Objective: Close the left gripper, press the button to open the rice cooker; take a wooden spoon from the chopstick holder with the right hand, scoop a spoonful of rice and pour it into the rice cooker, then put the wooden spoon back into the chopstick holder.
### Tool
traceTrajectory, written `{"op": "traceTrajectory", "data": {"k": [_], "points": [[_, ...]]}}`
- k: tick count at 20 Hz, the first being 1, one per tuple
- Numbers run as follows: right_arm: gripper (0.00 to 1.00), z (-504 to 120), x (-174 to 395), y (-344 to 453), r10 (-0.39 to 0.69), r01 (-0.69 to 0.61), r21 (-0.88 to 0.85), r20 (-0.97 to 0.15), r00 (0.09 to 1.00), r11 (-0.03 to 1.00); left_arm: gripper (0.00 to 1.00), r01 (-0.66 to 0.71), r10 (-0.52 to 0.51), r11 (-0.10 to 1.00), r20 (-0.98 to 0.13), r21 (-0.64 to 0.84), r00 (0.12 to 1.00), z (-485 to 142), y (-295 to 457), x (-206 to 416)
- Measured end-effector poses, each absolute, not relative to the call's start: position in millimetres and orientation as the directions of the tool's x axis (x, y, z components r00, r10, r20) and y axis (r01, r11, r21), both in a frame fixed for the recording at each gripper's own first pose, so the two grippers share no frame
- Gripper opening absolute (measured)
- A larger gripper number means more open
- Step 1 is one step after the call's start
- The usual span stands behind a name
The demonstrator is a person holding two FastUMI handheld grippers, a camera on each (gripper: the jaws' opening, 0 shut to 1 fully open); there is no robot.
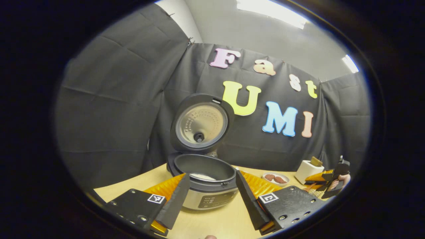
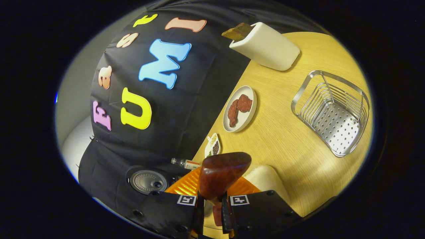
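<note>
The left gripper (image 1: 212, 191) hangs with its fingers wide apart and holding nothing, in front of the round silver-and-black rice cooker (image 1: 206, 181), which stands near the left edge of the light wooden tabletop (image 2: 282, 139) with its lid raised. The right gripper (image 2: 212, 207) has both fingers pressed on the handle of the dark reddish wooden spoon (image 2: 220, 174), above a white bowl of rice (image 2: 265, 177). The white ceramic chopstick holder (image 2: 265, 46) stands near the back edge of the tabletop, with the perforated steel basket (image 2: 332, 114) near it.
</note>
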State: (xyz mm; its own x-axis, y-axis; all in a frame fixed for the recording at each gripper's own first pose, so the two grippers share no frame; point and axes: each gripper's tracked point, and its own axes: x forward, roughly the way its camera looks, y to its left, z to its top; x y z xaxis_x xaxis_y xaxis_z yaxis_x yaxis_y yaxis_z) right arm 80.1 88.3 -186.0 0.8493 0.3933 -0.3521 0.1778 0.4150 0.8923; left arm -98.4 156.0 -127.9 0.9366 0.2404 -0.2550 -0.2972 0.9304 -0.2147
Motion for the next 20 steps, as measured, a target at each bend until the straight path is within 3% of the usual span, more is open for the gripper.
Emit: {"op": "traceTrajectory", "data": {"k": [4, 20], "points": [[0.23, -165.5, 86.2, 92.9, 0.406, 0.155, 0.932, -0.288, 0.867, 0.328, 0.87, -0.299, 0.24, 0.926, -0.254, -0.229, 0.937, -127.4, 158.1, -103.2], [0.23, -102.0, 148.1, 172.5, 0.418, 0.118, 0.982, -0.169, 0.893, 0.145, 0.87, -0.394, 0.336, 0.889, -0.251, -0.233, 0.908, -129.3, 218.1, -128.7]]}}
